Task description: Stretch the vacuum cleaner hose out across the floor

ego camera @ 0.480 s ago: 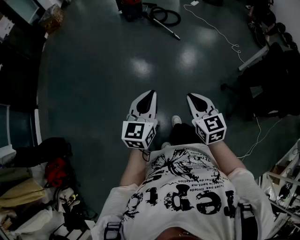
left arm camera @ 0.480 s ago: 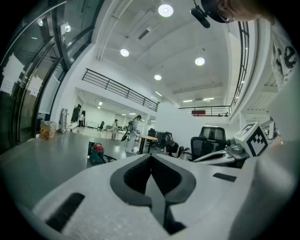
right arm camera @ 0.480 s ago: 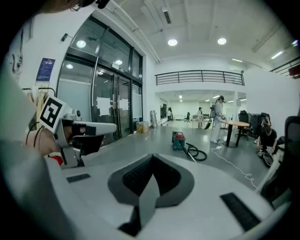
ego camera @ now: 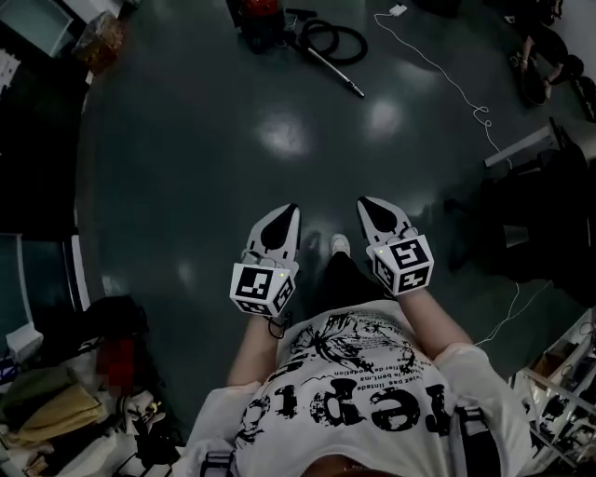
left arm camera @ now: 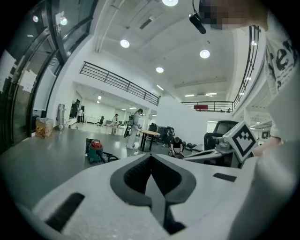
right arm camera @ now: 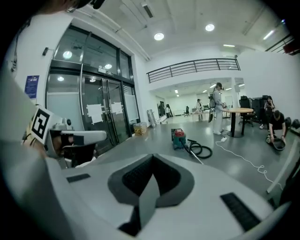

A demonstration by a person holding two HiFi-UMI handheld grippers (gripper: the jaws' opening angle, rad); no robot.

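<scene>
Hose (ego camera: 321, 37) lies seemingly coiled, well beyond both closed jaws.

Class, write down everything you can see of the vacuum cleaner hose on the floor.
The hose is black and looks like flexible ribbed plastic. It lies curled in a loose loop on the grey floor, right beside the red-topped vacuum cleaner, and is not yet stretched out. A straight pale tube runs on from it across the floor. Nobody is touching it.
</scene>
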